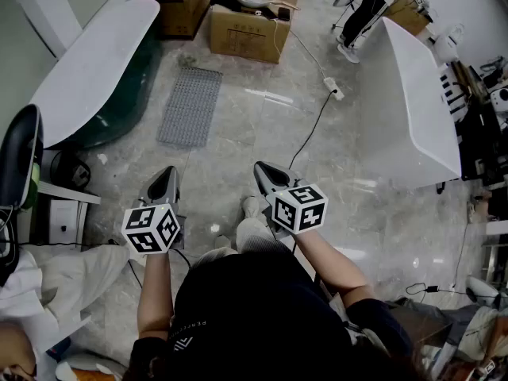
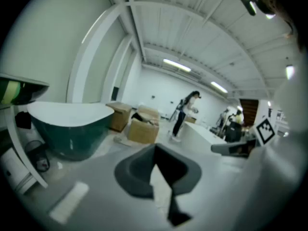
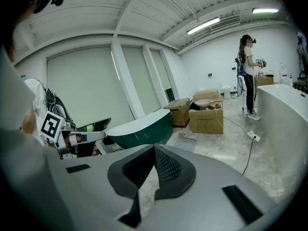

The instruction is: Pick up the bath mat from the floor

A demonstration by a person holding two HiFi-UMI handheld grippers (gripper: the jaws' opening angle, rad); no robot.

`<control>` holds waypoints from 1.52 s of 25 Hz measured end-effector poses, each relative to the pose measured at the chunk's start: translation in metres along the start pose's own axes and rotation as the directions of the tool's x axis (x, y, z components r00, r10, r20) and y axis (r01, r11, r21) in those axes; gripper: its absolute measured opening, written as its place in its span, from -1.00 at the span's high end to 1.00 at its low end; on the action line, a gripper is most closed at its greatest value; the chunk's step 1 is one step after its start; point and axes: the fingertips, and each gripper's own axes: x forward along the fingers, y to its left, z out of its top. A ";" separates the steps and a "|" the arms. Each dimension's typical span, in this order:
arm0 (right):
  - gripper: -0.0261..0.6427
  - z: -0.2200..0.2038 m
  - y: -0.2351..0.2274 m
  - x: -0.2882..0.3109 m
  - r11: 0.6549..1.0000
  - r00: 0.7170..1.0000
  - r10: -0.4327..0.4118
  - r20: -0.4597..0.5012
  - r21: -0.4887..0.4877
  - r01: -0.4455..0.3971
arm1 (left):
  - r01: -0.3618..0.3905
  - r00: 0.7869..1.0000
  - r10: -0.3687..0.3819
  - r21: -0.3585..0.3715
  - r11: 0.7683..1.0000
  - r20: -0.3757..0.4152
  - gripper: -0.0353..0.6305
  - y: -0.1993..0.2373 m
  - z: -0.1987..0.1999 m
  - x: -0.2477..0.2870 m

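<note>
The bath mat (image 1: 190,105) is a grey, nubbed rectangle lying flat on the marble floor, ahead of me and a little left. In the right gripper view the bath mat (image 3: 186,143) lies beside the green tub. My left gripper (image 1: 165,182) hangs well short of the mat, with its jaws together and nothing in them. My right gripper (image 1: 267,176) is level with it, further right, also shut and empty. In the gripper views, the left gripper (image 2: 155,149) and the right gripper (image 3: 154,149) each have tips that meet.
A dark green bathtub (image 1: 95,66) with a white rim runs along the left of the mat. Cardboard boxes (image 1: 248,30) stand behind it. A white bathtub (image 1: 413,109) stands at the right. A power strip (image 1: 334,90) and its cable cross the floor. A person (image 1: 361,14) stands far back.
</note>
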 end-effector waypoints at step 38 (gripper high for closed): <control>0.92 0.033 -0.060 0.094 0.996 0.993 0.088 -0.078 0.014 -0.087 | -0.125 0.991 0.124 -0.025 0.992 -0.056 0.88 0.034 -0.005 0.089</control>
